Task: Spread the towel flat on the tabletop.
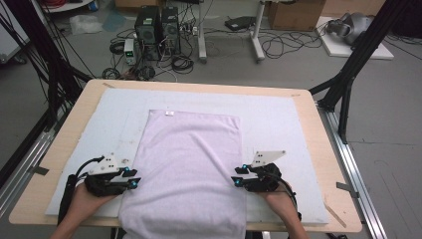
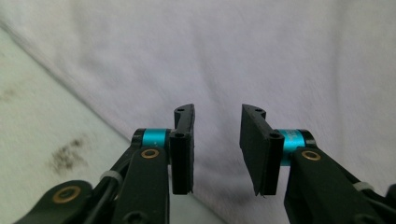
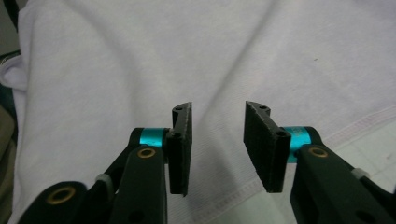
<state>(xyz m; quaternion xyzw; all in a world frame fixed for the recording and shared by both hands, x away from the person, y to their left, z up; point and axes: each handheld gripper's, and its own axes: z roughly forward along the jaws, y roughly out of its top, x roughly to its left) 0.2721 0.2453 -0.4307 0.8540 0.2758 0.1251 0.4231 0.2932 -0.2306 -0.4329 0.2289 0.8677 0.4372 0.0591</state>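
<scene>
The towel (image 1: 186, 169) lies flat along the middle of the bench (image 1: 74, 107), near end overhanging, and the left tongs (image 1: 133, 178) and right tongs (image 1: 238, 177), jaws apart and empty, flank its side edges, apparently positioned to grip both hems together.

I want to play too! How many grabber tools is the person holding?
2. The left hand-held gripper sits at the left edge of the lilac towel; the right hand-held gripper sits at its right edge. Both are open.
</scene>
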